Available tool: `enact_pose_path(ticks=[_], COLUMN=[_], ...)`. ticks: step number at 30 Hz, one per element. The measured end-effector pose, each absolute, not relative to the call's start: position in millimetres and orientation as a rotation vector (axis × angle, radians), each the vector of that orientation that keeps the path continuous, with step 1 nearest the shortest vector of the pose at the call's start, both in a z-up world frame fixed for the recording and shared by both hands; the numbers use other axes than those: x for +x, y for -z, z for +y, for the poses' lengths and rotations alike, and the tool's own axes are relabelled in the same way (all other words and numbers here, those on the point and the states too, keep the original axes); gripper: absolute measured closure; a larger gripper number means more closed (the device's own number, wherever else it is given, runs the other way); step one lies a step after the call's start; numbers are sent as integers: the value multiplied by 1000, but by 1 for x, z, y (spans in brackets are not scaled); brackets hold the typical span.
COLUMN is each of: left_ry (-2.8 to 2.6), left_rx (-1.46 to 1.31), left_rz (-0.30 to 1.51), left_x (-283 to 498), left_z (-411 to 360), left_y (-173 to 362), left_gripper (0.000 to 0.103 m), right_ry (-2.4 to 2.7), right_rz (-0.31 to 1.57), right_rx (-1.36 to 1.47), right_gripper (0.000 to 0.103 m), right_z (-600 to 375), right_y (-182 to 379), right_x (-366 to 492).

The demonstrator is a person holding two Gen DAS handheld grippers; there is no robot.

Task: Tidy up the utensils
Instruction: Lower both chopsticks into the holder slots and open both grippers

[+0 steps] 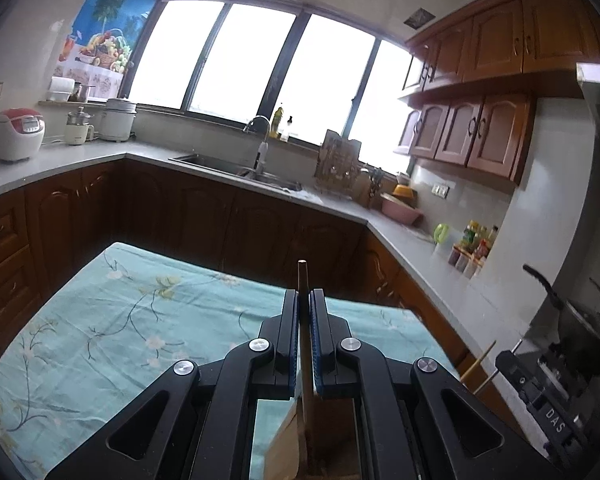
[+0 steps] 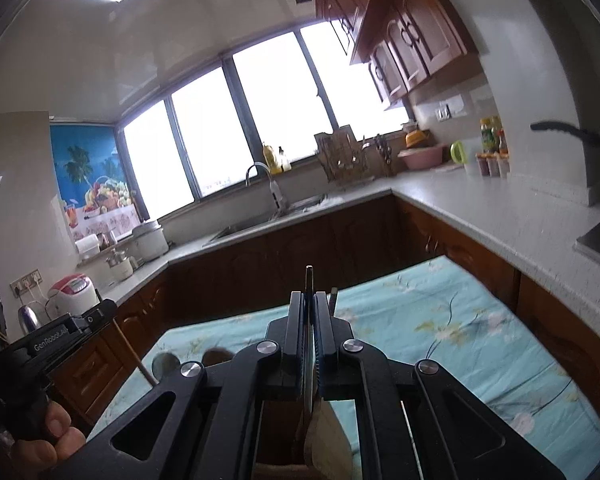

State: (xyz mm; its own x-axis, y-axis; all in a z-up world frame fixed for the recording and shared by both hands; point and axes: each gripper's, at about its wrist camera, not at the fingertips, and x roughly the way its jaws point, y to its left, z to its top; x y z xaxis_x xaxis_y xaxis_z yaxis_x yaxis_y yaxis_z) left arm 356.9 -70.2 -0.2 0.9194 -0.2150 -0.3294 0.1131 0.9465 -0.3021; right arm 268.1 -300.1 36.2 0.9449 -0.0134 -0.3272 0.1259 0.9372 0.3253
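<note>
The left gripper (image 1: 304, 300) clamps a wooden utensil handle (image 1: 302, 276), its long axis upright above the floral tablecloth (image 1: 120, 320). The right gripper (image 2: 309, 304) likewise pinches a dark upright handle (image 2: 309, 278) over that cloth.

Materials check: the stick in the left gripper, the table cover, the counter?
Stick: looks like wood or bamboo, matte brown, squared tip; likely a utensil handle. Table cover: thin woven fabric, teal floral print, visible creases. Counter: pale grey speckled slab, slight sheen, probably stone or composite.

Bare floral cloth (image 1: 140, 320) ahead
</note>
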Motion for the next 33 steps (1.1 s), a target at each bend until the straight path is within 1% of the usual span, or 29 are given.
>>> enact_pose_path(ticks=[12, 14, 23, 25, 26, 27, 28, 29, 30, 31, 32, 33], left_ry=[193, 197, 196, 196, 196, 192, 186, 186, 191, 191, 189, 185], left_rx=[-251, -253, -254, -256, -258, -260, -261, -264, -268, -270, -272, -272], left_rz=[447, 450, 467, 470, 472, 470, 468, 469, 468, 468, 468, 467], left_x=[353, 353, 356, 354, 353, 352, 350, 347, 344, 341, 336, 331], left_z=[-49, -47, -43, -43, -42, -42, -41, -39, -39, -37, -35, -34], left_y=[-7, -11, -16, -13, -15, -16, -17, -18, -18, -18, -19, -19], left_gripper=[97, 97, 95, 90, 83, 79, 77, 72, 66, 61, 52, 42], right_ry=[56, 49, 46, 45, 42, 44, 47, 50, 56, 63, 72, 80], right_rz=[397, 422, 451, 453, 455, 457, 461, 466, 476, 484, 491, 499], right_rx=[376, 381, 407, 407, 409, 410, 415, 419, 424, 428, 432, 437], right_gripper=[97, 93, 93, 93, 92, 91, 86, 78, 73, 65, 58, 54], right_z=[-305, -305, -306, -306, -306, -306, -307, -308, -308, -309, -309, -309], right_y=[-28, -28, -25, -25, -25, -26, -26, -26, -26, -27, -27, -27], right_x=[272, 274, 272, 271, 270, 269, 267, 266, 265, 263, 259, 256])
